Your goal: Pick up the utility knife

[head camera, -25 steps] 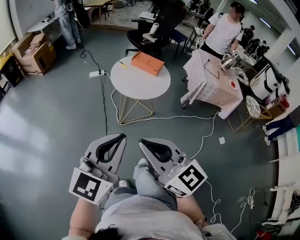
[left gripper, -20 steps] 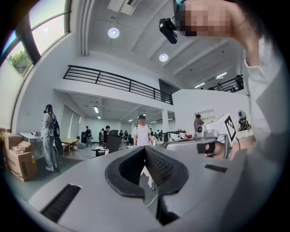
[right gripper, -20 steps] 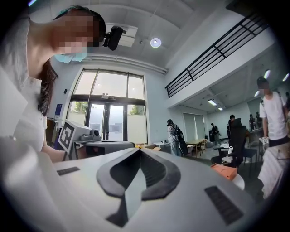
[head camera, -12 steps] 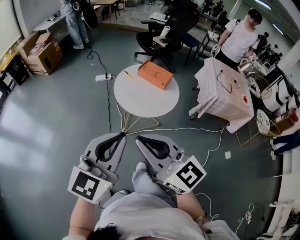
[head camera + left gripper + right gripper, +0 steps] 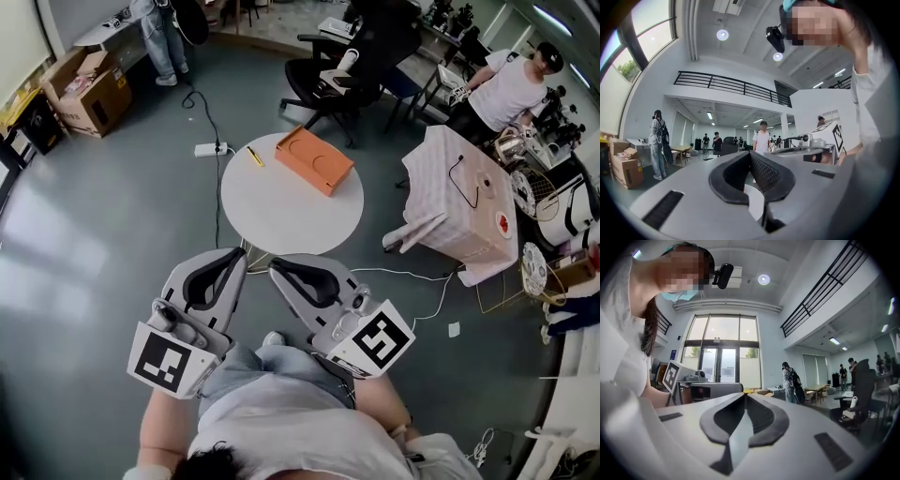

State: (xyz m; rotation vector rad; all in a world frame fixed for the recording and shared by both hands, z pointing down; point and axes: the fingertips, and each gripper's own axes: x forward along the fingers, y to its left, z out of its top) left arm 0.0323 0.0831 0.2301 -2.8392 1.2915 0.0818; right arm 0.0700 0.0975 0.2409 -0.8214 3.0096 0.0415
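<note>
The small yellow utility knife point(image 5: 254, 157) lies at the far left edge of the round white tabletop point(image 5: 281, 211). The flat orange box point(image 5: 314, 160) sits right of it. Nearer, the left gripper point(image 5: 240, 254) and the right gripper point(image 5: 275, 265) are side by side.

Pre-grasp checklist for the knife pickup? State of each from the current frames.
1. Target located: ok. The yellow utility knife lies near the far left edge of the round table.
2. Knife clear of clutter: ok. It lies apart from the orange box.
3. Grippers empty: ok. The left gripper and the right gripper hold nothing.
4. Jaws open for a grasp: not ok. Both pairs are shut, tips together.
5. Gripper at the knife: not ok. Both are held near the body, short of the table.
6. Blade retracted: cannot tell, too small.
</note>
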